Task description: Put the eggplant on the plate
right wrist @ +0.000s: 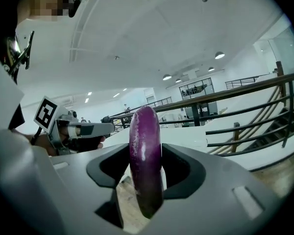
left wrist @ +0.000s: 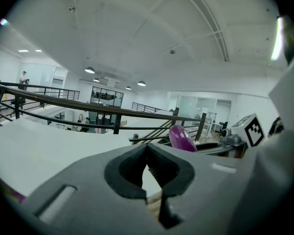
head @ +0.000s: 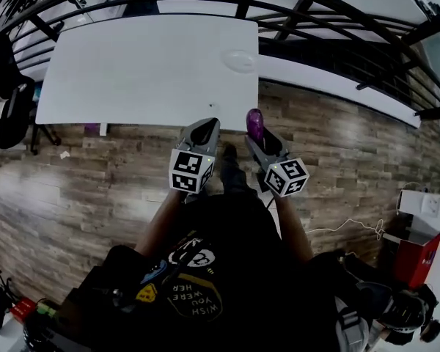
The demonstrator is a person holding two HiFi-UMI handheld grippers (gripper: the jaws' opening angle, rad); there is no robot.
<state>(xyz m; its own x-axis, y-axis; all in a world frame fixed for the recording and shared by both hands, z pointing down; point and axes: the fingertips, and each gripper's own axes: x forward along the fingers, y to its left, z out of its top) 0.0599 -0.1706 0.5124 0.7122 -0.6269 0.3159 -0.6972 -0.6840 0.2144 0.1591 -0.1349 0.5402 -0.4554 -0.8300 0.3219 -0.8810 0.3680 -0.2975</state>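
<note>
A purple eggplant [right wrist: 145,151] stands upright between the pads of my right gripper [right wrist: 146,173], which is shut on it. In the head view the eggplant [head: 254,123] sticks up from the right gripper [head: 256,135], over the wooden floor just short of the white table's [head: 132,79] near edge. A white plate [head: 240,59] lies on the table's far right part. My left gripper [head: 207,127] is level beside the right one; its jaws [left wrist: 148,153] are shut with nothing in them. From the left gripper view the eggplant [left wrist: 181,137] shows off to the right.
A dark metal railing [head: 315,20] curves behind and right of the table. A black chair [head: 11,101] stands at the table's left end. A red box [head: 416,259] and a white cable [head: 352,229] are on the wooden floor [head: 95,189] to my right.
</note>
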